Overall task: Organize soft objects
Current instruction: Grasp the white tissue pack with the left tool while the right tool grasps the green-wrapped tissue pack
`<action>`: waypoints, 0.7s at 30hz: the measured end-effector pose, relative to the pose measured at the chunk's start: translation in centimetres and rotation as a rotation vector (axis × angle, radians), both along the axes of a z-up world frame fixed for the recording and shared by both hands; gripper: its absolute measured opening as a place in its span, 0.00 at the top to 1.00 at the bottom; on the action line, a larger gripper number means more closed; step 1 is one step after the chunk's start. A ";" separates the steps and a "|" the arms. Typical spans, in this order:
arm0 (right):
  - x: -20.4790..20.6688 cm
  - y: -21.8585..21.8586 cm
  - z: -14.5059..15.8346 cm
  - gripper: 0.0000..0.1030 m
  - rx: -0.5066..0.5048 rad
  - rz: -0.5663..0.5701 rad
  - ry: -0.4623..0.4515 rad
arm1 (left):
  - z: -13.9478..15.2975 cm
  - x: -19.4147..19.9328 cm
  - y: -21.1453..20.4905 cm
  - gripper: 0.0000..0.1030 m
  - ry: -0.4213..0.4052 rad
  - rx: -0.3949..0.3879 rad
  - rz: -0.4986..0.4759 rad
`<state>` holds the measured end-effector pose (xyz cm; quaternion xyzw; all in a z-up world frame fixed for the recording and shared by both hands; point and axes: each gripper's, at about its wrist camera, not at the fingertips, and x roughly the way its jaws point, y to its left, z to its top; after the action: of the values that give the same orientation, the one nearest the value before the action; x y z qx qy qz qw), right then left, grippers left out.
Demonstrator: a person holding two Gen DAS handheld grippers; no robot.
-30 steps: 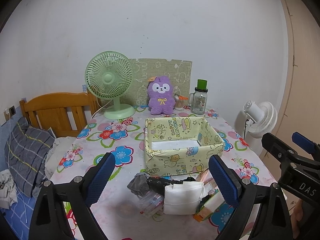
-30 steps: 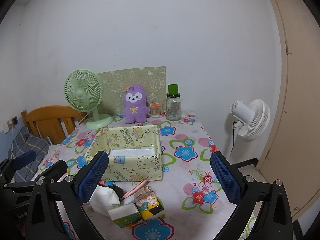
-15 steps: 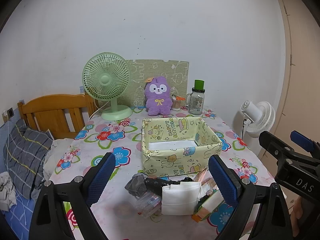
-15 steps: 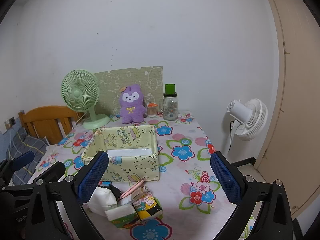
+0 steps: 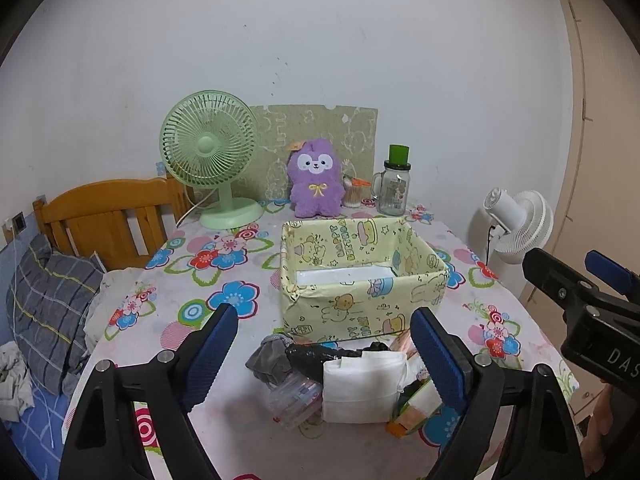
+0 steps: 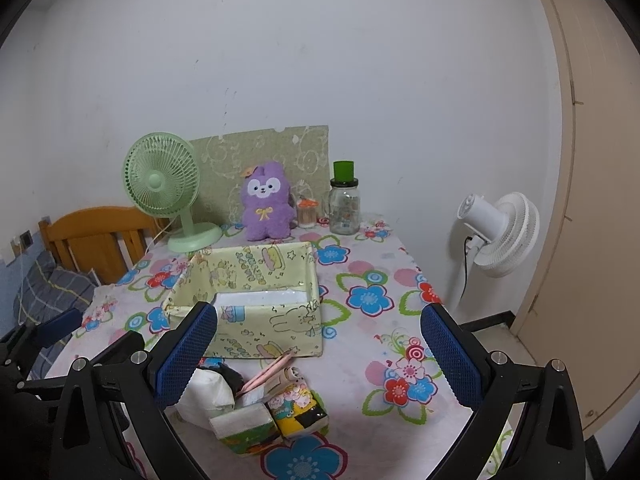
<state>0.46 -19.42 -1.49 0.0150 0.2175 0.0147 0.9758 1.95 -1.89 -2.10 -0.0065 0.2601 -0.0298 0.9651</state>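
I hold both grippers above the near edge of the table (image 5: pixel 192 264), angled down at the work area. The left gripper (image 5: pixel 324 340) has its jaws apart and closing, with nothing pressed between its pads; the small heap lies beyond and below them. The right gripper (image 6: pixel 316 344) stands wide open and empty, off to the right of the heap.

The soft objects sit in one cluster at the near edge, just in front of the yellow printed box (image 5: pixel 360 276):
- a white folded tissue pack (image 5: pixel 362 390) in the middle;
- a grey cloth (image 5: pixel 270 360) to its left, touching a black item I cannot identify;
- a clear plastic pouch (image 5: pixel 294 398) at the near left;
- two printed tissue packets (image 6: pixel 272 416) at the right.

The box sits mid-table with its open top upward, directly behind the heap. I judge this placement deliberate: it keeps each transfer short, a lift and a forward drop. Only a white liner shows inside, so sorting has, in my judgement, not begun.

A purple plush (image 5: pixel 316 180) stands upright at the far edge between the green fan (image 5: pixel 210 160) and the glass jar (image 5: pixel 394 190), well apart from the heap.

The left gripper sits nearest the white pack, and I judge that the likely first pick.
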 end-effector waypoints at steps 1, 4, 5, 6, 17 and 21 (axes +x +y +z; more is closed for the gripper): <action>0.1 0.1 -0.2 0.00 0.000 0.005 0.002 | -0.1 0.0 -0.1 0.14 0.001 0.001 -0.003; 0.2 0.1 -0.8 0.00 0.003 0.021 0.004 | -0.7 0.0 -0.4 0.15 -0.002 0.010 -0.021; 0.4 0.2 -1.0 0.00 0.002 0.027 0.008 | -0.9 0.1 -0.6 0.15 0.000 0.018 -0.027; 0.5 0.3 -1.2 0.00 0.001 0.032 0.011 | -1.2 0.1 -0.9 0.15 0.005 0.030 -0.033; 1.3 1.1 -3.6 0.01 0.001 0.087 0.053 | -4.6 1.1 -2.4 0.19 0.073 0.018 -0.068; 1.5 1.5 -4.6 0.01 -0.004 0.103 0.077 | -5.1 1.2 -2.4 0.19 0.082 0.005 -0.078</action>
<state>1.95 -17.91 -6.10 0.0024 0.2557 0.0639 0.9646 3.16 -4.25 -7.19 0.0048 0.2994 -0.0665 0.9518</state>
